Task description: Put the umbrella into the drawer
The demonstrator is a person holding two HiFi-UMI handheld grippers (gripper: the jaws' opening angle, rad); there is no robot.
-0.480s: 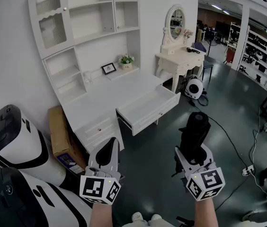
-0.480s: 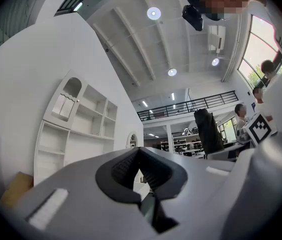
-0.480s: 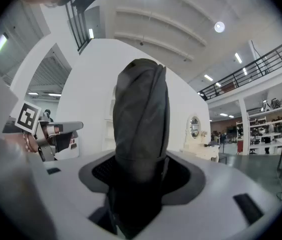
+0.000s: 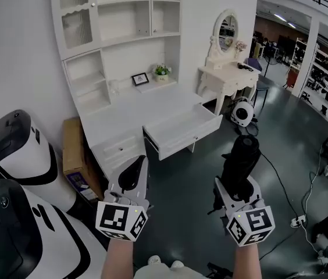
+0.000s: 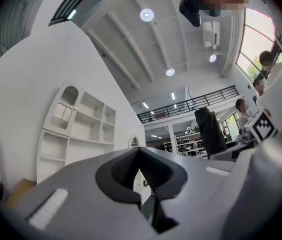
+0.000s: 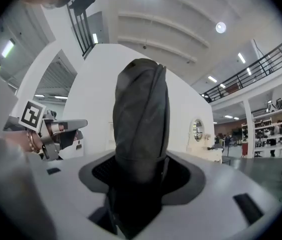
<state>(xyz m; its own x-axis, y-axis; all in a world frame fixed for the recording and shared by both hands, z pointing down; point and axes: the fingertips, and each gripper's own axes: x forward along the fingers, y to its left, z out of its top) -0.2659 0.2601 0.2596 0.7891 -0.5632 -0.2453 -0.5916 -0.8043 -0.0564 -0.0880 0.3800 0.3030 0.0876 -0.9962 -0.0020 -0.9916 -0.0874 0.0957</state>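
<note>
Umbrella (image 4: 239, 163), black and folded, is gripped at its near end by the fingers of the right gripper (image 4: 234, 192). Most of its length projects past them. It is held well short of the open drawer (image 4: 191, 142), judged ready for carrying in. Left gripper (image 4: 130, 178) fingers are clenched on nothing, on the drawer's near side.

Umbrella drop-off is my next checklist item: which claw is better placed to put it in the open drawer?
Right. The right claw is shut on the folded black umbrella, with the open drawer ahead. The left claw is shut and holds nothing.
</note>
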